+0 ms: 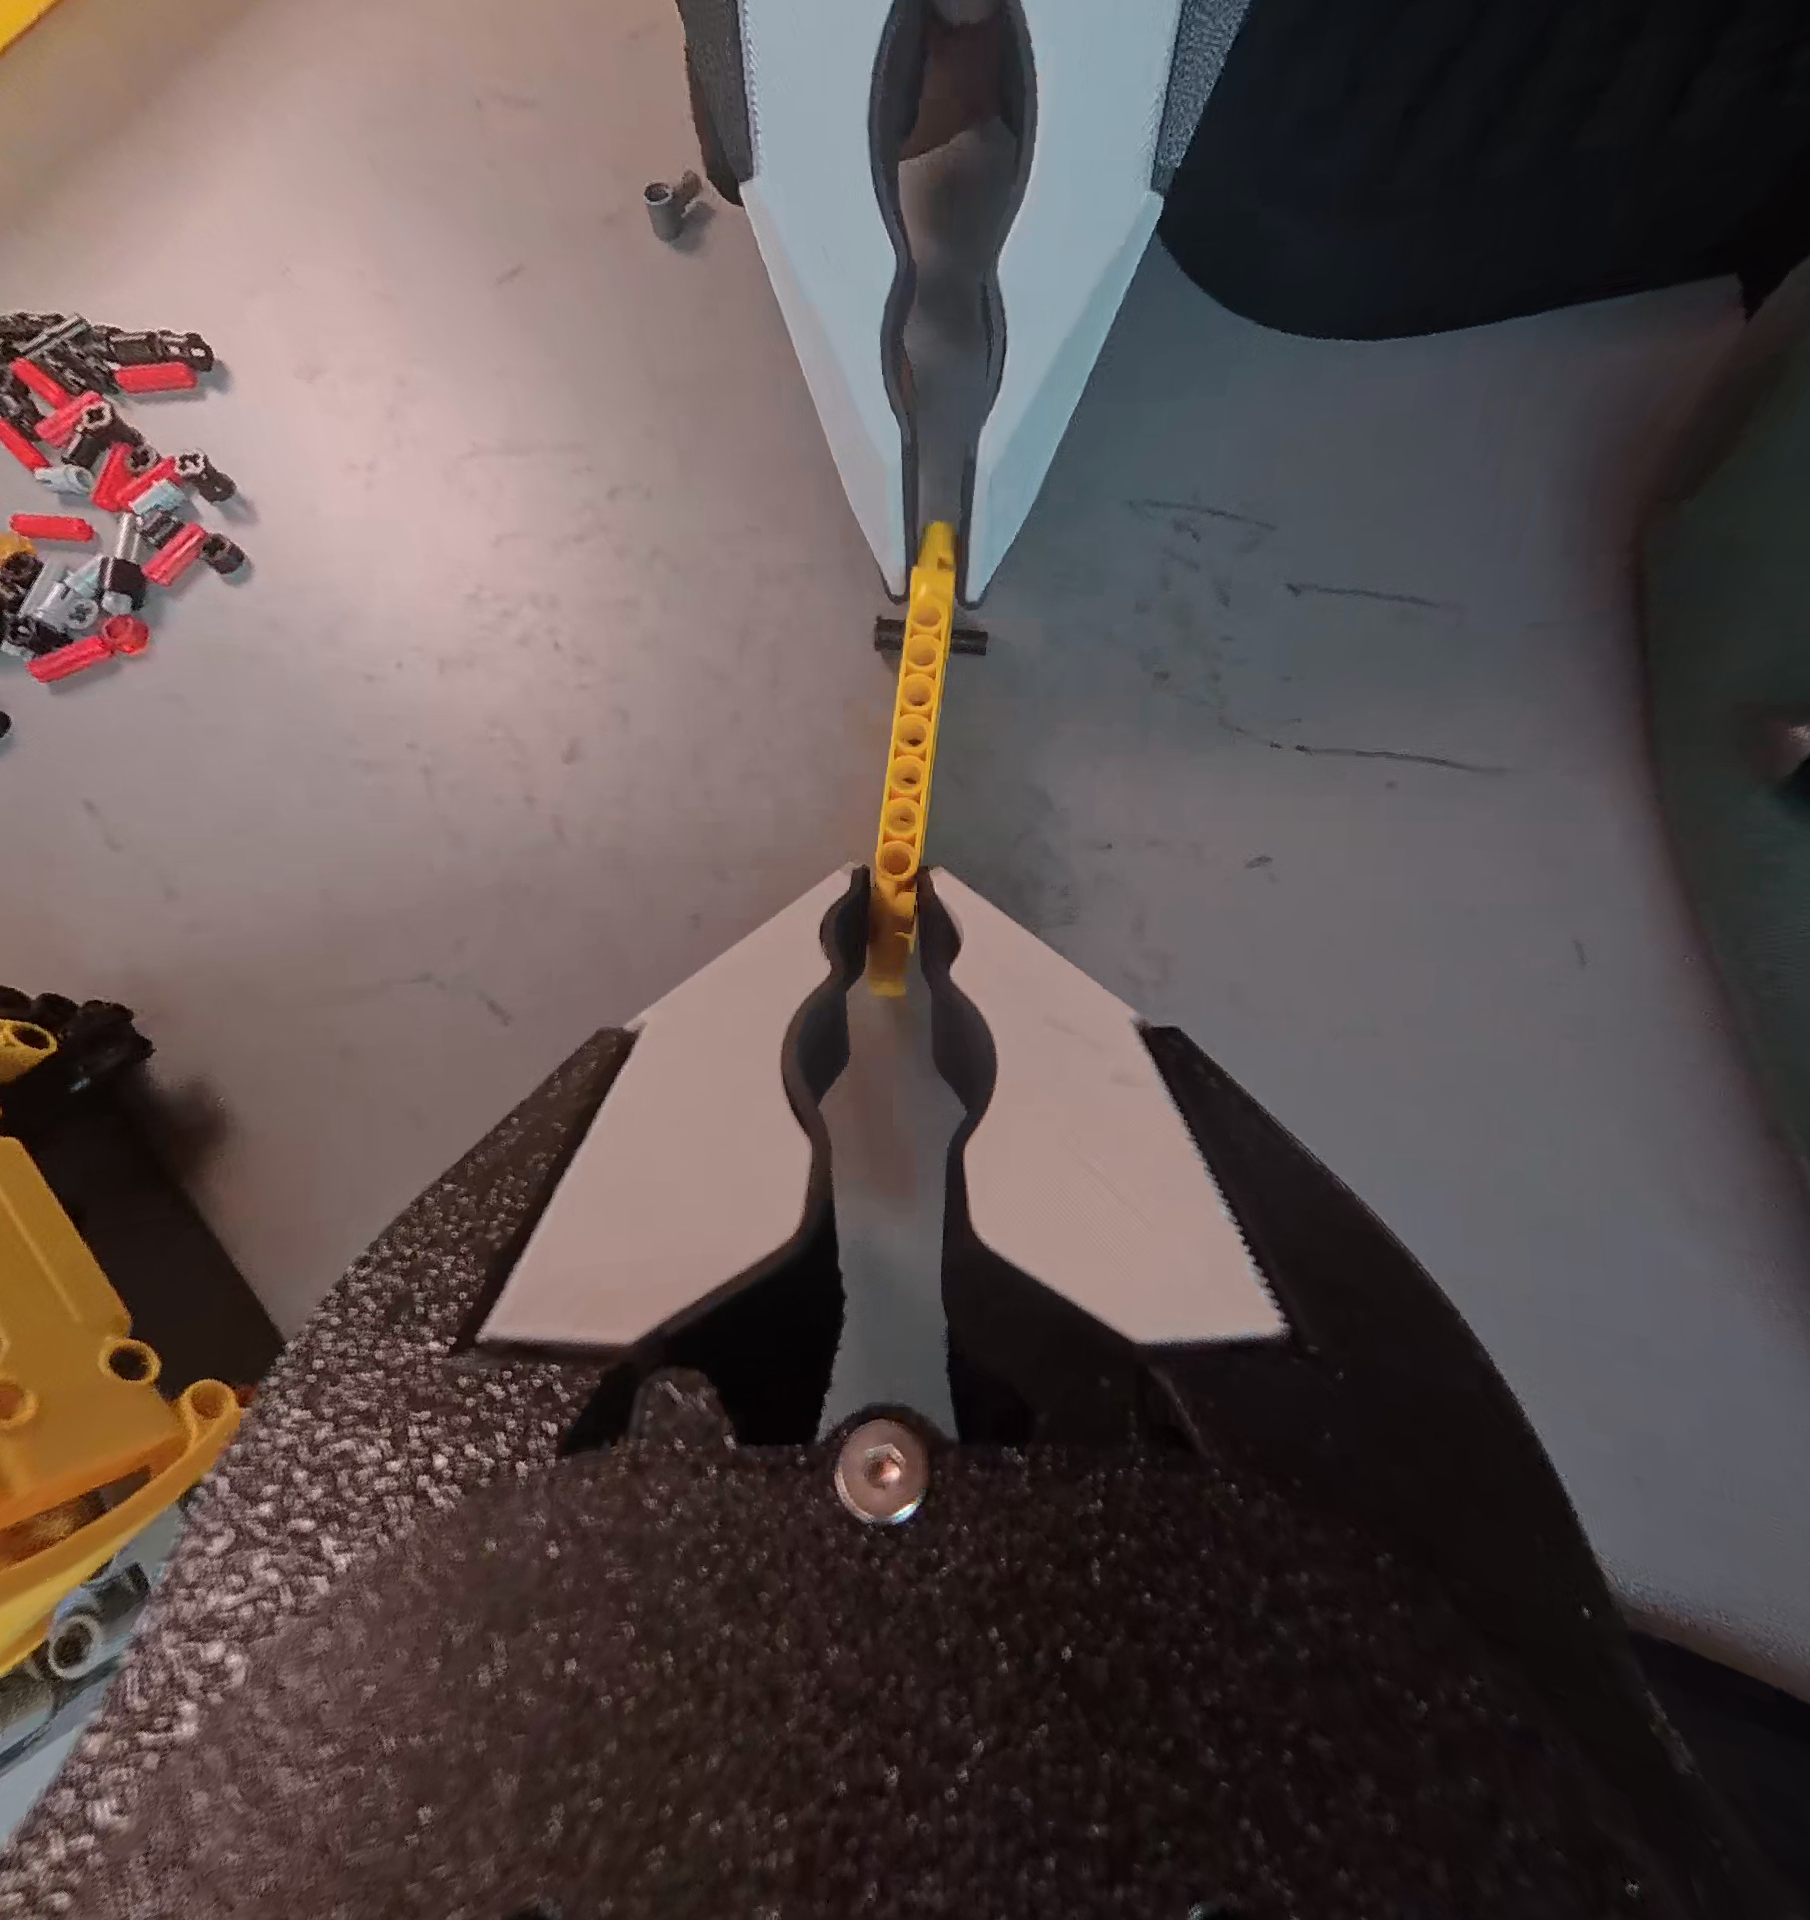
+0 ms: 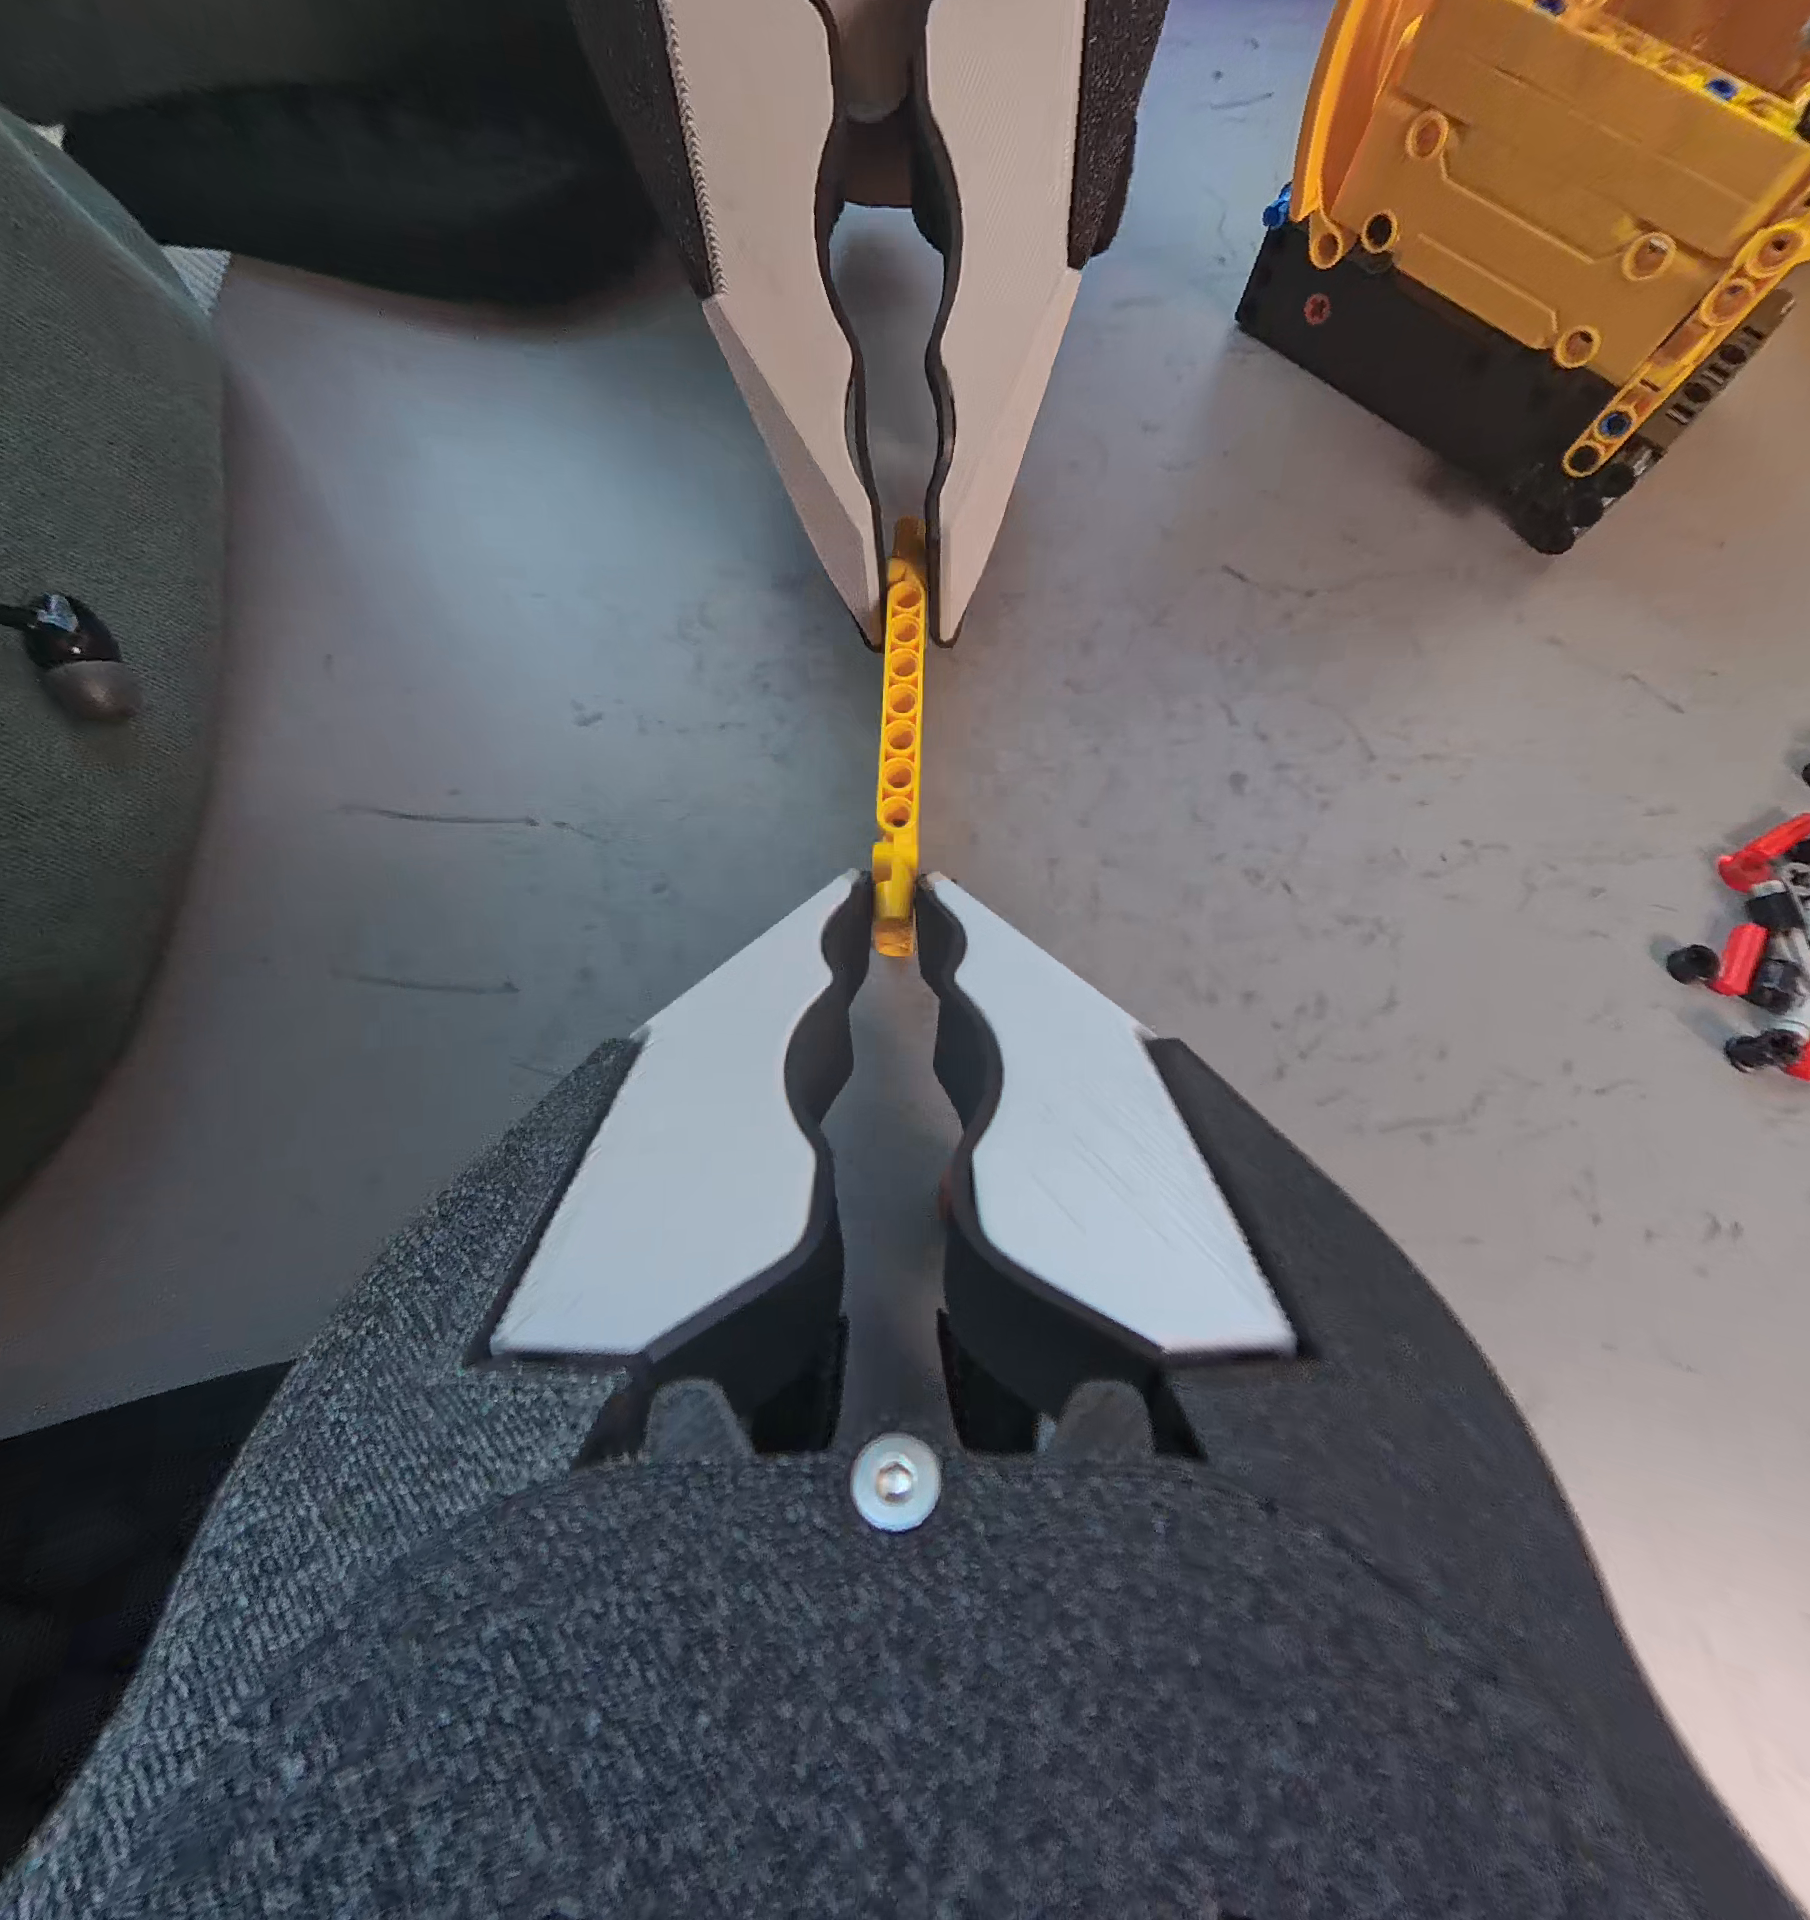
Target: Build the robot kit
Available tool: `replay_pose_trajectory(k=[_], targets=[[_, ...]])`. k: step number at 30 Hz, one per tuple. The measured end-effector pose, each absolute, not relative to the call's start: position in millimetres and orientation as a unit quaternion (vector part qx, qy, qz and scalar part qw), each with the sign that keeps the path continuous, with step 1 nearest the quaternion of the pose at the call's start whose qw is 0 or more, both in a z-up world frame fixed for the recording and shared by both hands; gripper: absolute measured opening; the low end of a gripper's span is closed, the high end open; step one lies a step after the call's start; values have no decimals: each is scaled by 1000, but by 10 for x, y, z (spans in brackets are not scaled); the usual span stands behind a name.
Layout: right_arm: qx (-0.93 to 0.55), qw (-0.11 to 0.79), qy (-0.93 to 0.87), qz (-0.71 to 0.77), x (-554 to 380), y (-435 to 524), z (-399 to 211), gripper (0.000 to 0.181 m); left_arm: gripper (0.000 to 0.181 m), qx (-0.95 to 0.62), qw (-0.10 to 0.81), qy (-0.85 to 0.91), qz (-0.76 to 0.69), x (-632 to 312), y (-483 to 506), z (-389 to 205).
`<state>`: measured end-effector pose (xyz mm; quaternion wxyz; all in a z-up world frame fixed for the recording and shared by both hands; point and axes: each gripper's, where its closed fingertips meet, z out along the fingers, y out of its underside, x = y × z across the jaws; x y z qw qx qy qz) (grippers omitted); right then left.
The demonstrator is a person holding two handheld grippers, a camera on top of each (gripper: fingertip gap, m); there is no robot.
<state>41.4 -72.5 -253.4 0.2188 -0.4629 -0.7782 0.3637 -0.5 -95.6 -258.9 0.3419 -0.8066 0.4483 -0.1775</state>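
A long yellow beam with a row of round holes [image 1: 911,748] is held at both ends above the grey table. My left gripper [image 1: 896,883] is shut on its near end in the left wrist view. The right gripper [image 1: 930,592] faces it from the far side, shut on the other end. In the right wrist view the same beam [image 2: 901,727] runs from my right gripper [image 2: 896,883] to the left gripper [image 2: 906,623] opposite. A short black pin [image 1: 927,634] sticks through the beam near the right gripper's tips.
A yellow and black brick-built model [image 1: 39,1320] stands at the left, also in the right wrist view [image 2: 1566,260]. A heap of small red, black and grey pins [image 1: 80,499] lies on the table [image 1: 465,779]. A lone dark connector [image 1: 672,203] lies farther off. A person's green garment [image 2: 59,623] borders the table. Left tips to right tips: about 6 cm. The lone dark connector [image 1: 672,203] is closer to my right gripper, around 12 cm from its tips; the left tips are 20 cm off.
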Motion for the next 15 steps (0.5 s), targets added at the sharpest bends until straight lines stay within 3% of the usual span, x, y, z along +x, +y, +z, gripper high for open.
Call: replay_pose_trajectory(k=[8, 15], targets=[[-476, 215, -782, 341, 632, -679, -2501, 18, 11, -801, 352, 447, -189, 133, -820, -2613], [-569, 312, -715, 260, 1106, 115, -2071, 19, 18, -797, 358, 449, -187, 123, -845, -2606]])
